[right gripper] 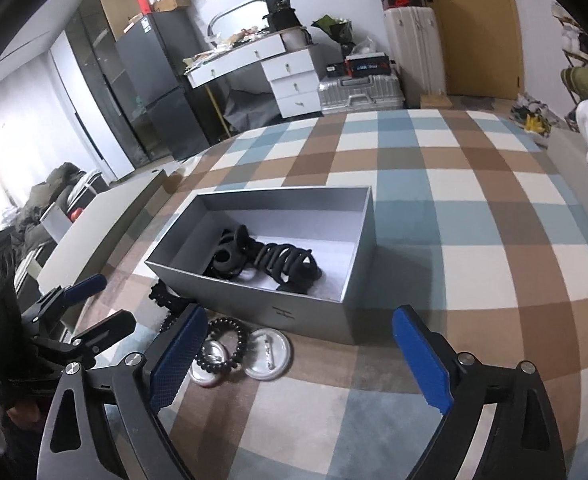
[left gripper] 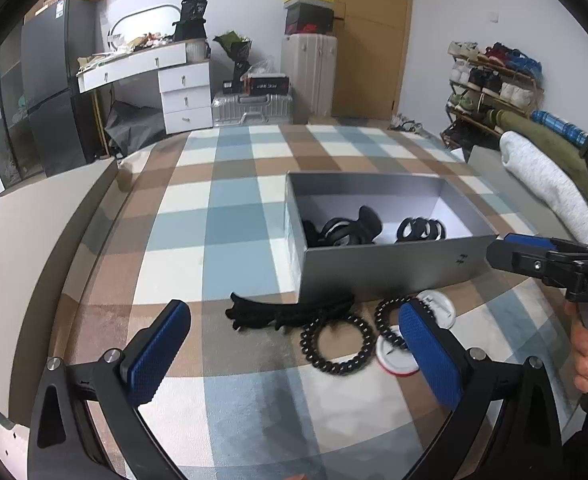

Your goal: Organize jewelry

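Left gripper [left gripper: 294, 354] wide open; black claw clip [left gripper: 278, 314], grey box [left gripper: 382, 270] beyond

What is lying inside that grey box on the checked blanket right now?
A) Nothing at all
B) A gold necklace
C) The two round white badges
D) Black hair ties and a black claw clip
D: the grey box holds a pile of black hair ties and a black claw clip, while the white badges lie outside in front of it.

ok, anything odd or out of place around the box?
Nothing damaged. Outside the grey box, on the blanket: a black claw clip, two bead bracelets and two round badges, bunched against its front wall.
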`<state>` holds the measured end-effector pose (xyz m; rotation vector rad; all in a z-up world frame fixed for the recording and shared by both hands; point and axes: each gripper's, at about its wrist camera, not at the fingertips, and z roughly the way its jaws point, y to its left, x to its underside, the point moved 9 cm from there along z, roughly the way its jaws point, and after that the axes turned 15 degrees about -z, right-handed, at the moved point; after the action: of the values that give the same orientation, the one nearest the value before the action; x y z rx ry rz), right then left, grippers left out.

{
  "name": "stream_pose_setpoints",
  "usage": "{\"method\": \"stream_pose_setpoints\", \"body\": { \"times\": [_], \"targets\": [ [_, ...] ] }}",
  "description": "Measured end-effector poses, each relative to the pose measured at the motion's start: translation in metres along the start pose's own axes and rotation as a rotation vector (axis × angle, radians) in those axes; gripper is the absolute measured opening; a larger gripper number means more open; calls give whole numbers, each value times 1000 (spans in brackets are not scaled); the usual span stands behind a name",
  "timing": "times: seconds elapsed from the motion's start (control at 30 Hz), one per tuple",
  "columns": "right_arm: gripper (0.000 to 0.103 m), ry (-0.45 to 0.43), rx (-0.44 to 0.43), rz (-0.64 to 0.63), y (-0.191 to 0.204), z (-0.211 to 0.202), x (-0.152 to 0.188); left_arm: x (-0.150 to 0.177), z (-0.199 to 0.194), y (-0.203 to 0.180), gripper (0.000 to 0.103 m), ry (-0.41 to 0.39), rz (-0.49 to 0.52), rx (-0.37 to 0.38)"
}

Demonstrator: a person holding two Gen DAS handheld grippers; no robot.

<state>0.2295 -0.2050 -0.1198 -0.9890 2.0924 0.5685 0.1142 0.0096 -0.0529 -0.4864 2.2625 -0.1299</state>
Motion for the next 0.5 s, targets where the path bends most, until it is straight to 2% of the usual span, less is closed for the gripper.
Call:
{"method": "stream_pose_setpoints", "body": {
  "times": [0.13,0.5],
  "targets": [
    [95,23,4,-19,5,5,4,5,7,6,101,32,-29,-4],
    [95,94,-24,-52,19,25,17,14,9,8,101,44,19,-40]
  ]
}}
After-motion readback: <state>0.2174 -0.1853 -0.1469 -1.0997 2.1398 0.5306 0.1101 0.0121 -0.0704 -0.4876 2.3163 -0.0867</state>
